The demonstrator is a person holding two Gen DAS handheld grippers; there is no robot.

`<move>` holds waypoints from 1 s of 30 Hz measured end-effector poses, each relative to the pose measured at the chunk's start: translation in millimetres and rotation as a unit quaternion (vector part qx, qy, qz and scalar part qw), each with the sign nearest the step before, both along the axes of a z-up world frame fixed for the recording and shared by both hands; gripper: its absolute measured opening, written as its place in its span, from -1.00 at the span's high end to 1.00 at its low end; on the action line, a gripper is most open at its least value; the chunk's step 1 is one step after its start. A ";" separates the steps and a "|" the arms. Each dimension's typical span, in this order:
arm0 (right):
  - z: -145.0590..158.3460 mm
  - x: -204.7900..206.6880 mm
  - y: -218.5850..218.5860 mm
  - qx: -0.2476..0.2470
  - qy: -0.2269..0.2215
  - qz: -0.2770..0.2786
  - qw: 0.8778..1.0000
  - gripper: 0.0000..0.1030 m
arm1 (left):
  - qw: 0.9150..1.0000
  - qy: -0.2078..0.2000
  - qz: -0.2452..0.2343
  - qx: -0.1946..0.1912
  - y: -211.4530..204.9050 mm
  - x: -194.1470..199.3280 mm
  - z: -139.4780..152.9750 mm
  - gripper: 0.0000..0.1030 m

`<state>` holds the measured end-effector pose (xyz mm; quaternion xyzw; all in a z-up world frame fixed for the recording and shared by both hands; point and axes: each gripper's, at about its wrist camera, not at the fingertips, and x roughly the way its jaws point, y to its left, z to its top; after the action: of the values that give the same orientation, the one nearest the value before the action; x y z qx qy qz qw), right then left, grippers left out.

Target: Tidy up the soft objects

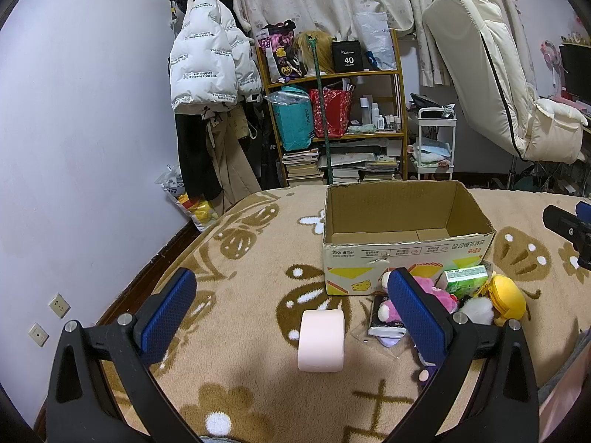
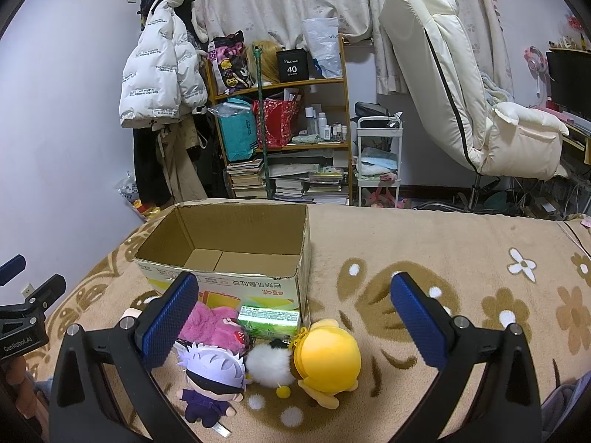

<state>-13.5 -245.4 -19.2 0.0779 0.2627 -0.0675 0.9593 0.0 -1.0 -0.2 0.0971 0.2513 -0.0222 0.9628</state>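
An open cardboard box (image 1: 406,258) (image 2: 225,284) stands empty on the tan blanket. In the left wrist view a pale pink soft roll (image 1: 321,339) lies between the fingers of my open left gripper (image 1: 291,313), a little ahead of them. In the right wrist view my open right gripper (image 2: 295,317) hovers over a pile in front of the box: a yellow plush (image 2: 330,358), a white pompom (image 2: 267,365), a white-haired doll (image 2: 214,380), a pink plush (image 2: 218,328) and a green packet (image 2: 267,319). The same pile shows in the left wrist view, with the yellow plush (image 1: 508,297) at its right.
The blanket (image 2: 443,243) covers a bed. Behind it stand a cluttered shelf (image 1: 332,110), a white cart (image 1: 436,144), a coat rack with a white jacket (image 1: 207,62) and a cream recliner (image 2: 461,92). The other gripper shows at each view's edge, here on the left (image 2: 29,310).
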 end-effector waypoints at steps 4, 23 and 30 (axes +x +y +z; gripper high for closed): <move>-0.1 0.2 0.4 -0.001 0.000 0.000 1.000 -1.00 | 1.000 0.000 0.000 0.000 -0.1 -0.1 0.1 -0.99; -0.4 0.1 0.6 0.004 0.000 0.001 1.000 -1.00 | 1.000 0.002 0.001 0.001 0.8 -0.1 -1.3 -0.99; 0.5 -0.1 0.9 0.003 -0.001 0.001 1.000 -1.00 | 1.000 0.002 0.001 0.001 0.8 0.3 -1.9 -0.99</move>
<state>-13.6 -244.5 -18.7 0.0810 0.2624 -0.0659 0.9593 0.3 -0.2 -2.1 0.0973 0.2536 -0.0209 0.9622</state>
